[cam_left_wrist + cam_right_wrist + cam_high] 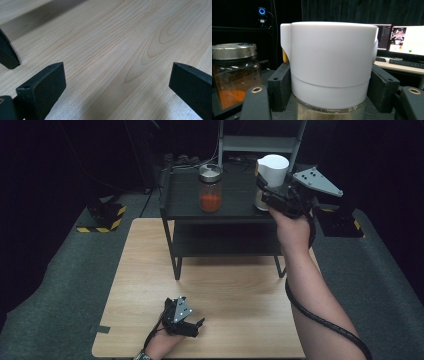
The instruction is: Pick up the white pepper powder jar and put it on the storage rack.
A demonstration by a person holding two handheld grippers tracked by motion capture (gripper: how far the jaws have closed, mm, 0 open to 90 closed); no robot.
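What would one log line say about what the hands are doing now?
right tool: shut on white-lidded glass container, on black shelf | left tool: open, on wooden table | orange-filled glass jar: untouched

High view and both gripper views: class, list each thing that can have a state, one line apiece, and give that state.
White-capped container: upright on the shelf top, cap on, gripped at its sides.
Glass jar: upright, metal lid on, partly filled with orange powder.
Right gripper: shut on the white-capped container.
Left gripper: open, nothing between its jaws, low over the wooden table.
Black shelf: standing on the table.
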